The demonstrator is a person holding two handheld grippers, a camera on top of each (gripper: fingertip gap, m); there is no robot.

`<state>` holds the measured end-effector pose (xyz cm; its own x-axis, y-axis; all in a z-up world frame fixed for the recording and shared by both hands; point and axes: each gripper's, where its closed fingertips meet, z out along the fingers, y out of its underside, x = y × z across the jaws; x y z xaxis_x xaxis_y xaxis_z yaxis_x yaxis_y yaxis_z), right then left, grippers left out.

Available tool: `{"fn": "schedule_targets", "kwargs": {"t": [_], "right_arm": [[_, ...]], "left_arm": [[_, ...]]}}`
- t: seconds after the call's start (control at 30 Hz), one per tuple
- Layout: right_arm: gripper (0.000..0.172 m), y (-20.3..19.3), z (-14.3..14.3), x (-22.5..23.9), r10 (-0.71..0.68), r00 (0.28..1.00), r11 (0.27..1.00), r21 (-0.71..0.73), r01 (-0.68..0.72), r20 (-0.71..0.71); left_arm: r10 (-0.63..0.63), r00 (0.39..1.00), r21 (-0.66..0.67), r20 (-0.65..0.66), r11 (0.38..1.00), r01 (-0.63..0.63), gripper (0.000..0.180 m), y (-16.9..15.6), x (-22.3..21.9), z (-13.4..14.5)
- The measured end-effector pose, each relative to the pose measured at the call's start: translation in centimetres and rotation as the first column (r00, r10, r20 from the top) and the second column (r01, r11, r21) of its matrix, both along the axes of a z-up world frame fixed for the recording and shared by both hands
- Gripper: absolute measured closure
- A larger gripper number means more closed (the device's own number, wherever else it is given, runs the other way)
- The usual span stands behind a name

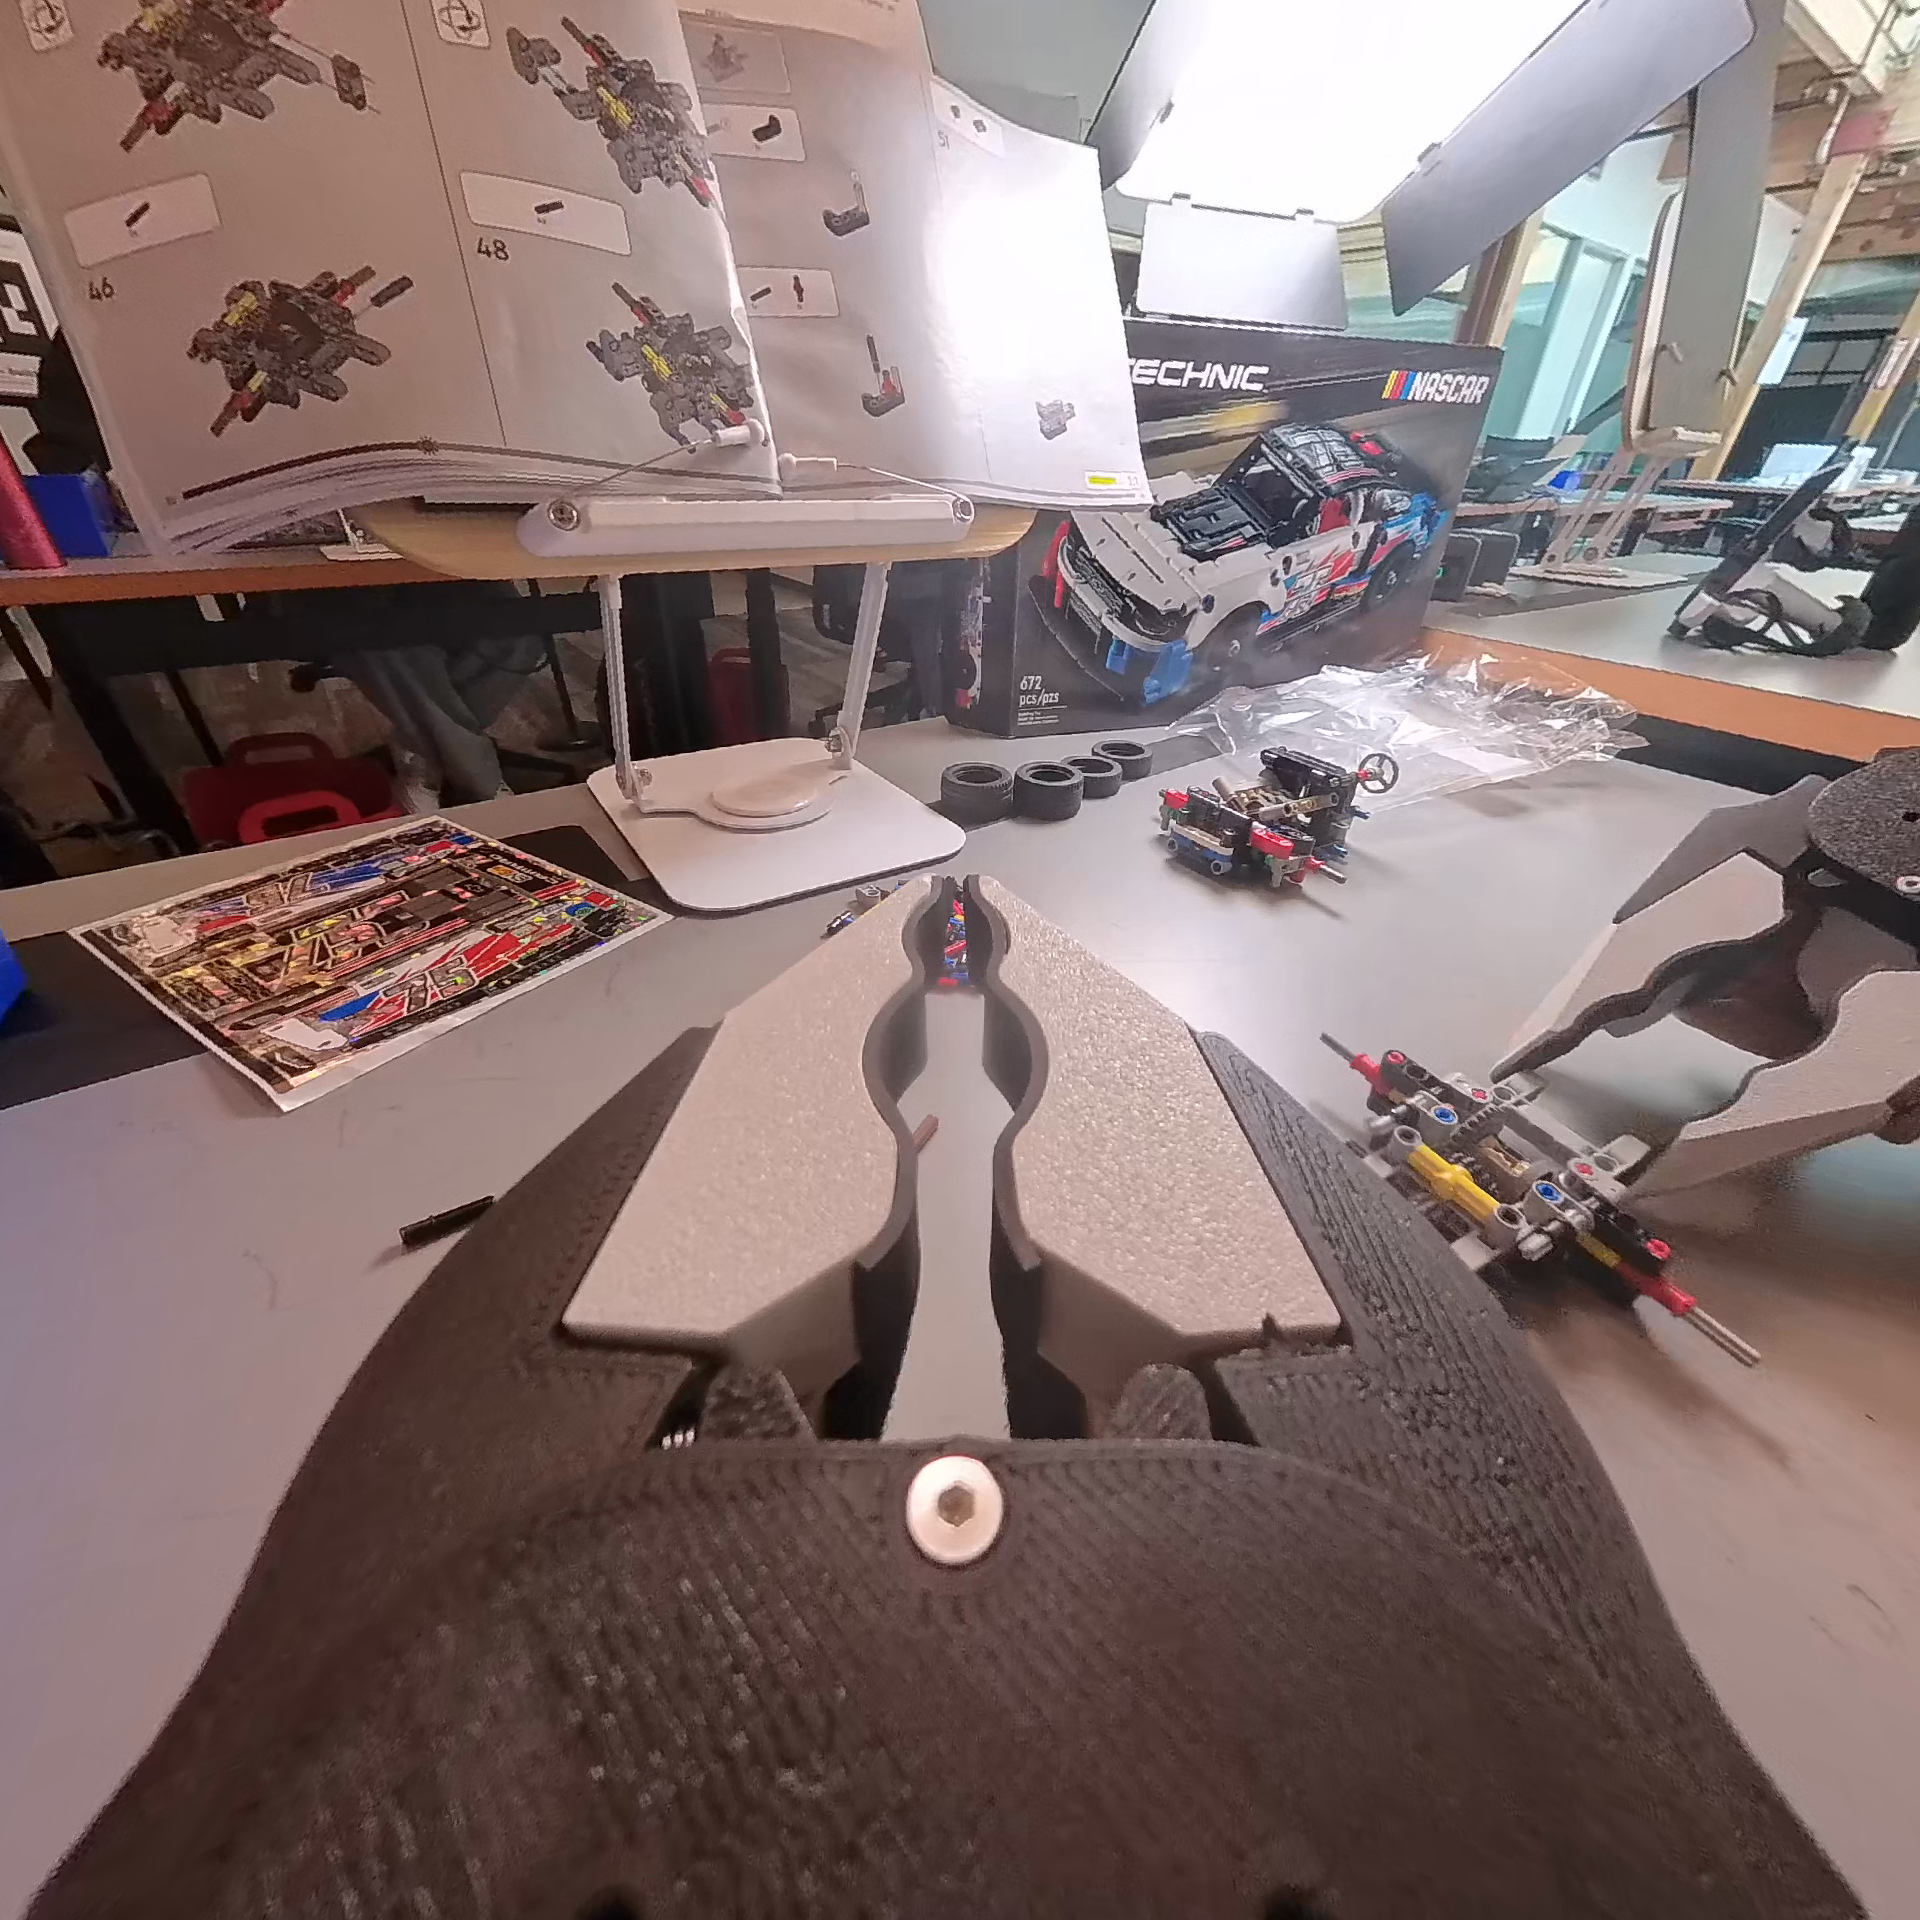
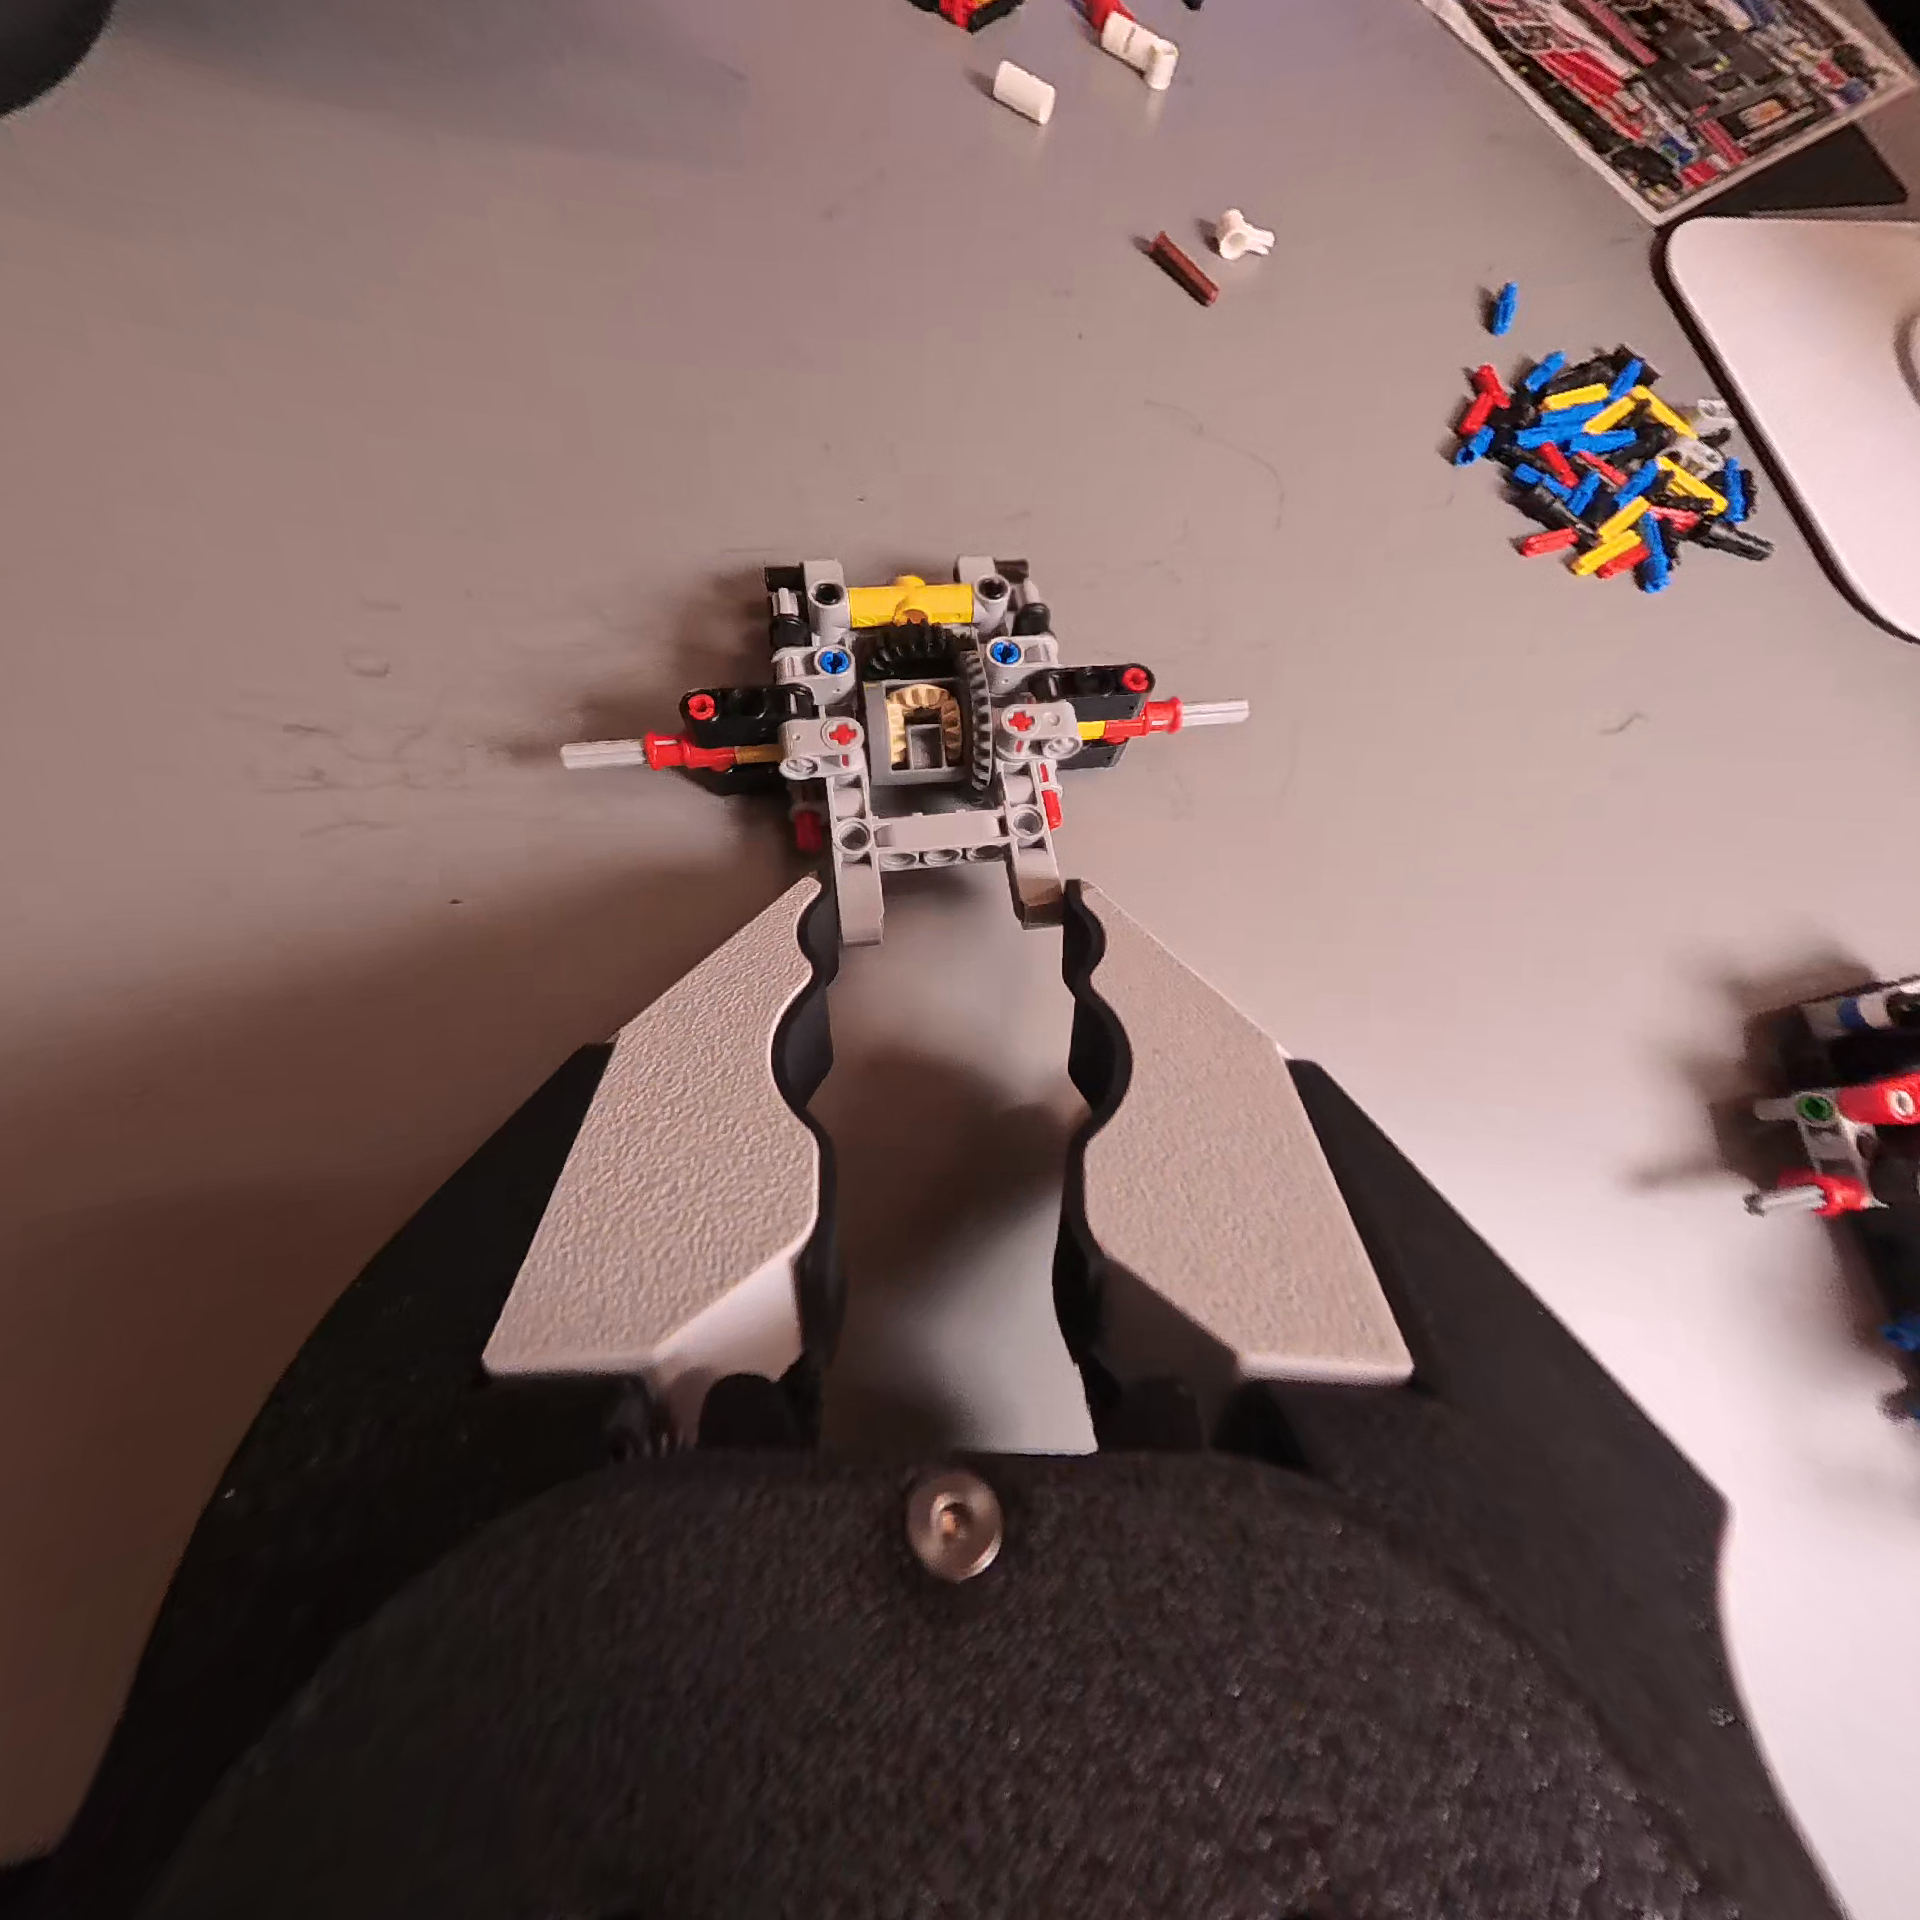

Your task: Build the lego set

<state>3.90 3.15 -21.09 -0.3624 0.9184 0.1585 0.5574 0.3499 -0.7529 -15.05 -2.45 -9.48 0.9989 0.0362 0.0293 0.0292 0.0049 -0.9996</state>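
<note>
Left wrist view: we are seeing the left gripper (image 1: 958, 883) hovering over the grey worktop (image 1: 312, 1299), fingers closed together on nothing, a sticker sheet (image 1: 364, 945) to its left and a white book stand (image 1: 769, 821) ahead. Right wrist view: the right gripper (image 2: 940, 904) is sitting at the gear assembly (image 2: 914, 727) on the worktop, fingers partly open and touching the outer sides of its two grey rear prongs. A pile of coloured pins (image 2: 1600, 468) is lying well apart.

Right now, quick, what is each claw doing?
Left claw: closed, holding nothing.
Right claw: closed on the two grey legs of the brick axle model on the table.
</note>
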Motion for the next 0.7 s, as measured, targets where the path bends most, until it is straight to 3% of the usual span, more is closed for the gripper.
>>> {"fn": "schedule_targets", "kwargs": {"t": [0.17,0.5,0.57,0.7], "right_arm": [[0.130,1.8,-0.1,-0.4,-0.112,0.994,0.994,-0.007,0.112,-0.009],[0.125,0.0,0.2,0.1,0.014,1.000,1.000,0.002,-0.014,-0.021],[0.118,0.1,1.0,0.2,0.014,0.999,1.000,-0.014,-0.014,-0.044],[0.118,1.1,4.0,0.0,-0.031,0.988,0.997,-0.079,0.019,-0.151]], "left_arm": [[-0.001,1.000,0.006,0.000,1.000,0.001,0.180,-0.1,0.0,0.2],[0.002,1.000,-0.003,-0.011,1.000,-0.002,0.177,0.0,-0.1,0.0],[0.005,1.000,-0.011,-0.024,1.000,-0.006,0.175,0.2,-0.3,0.0],[0.006,1.000,-0.010,-0.022,1.000,-0.007,0.162,0.9,-1.2,0.6]]}}
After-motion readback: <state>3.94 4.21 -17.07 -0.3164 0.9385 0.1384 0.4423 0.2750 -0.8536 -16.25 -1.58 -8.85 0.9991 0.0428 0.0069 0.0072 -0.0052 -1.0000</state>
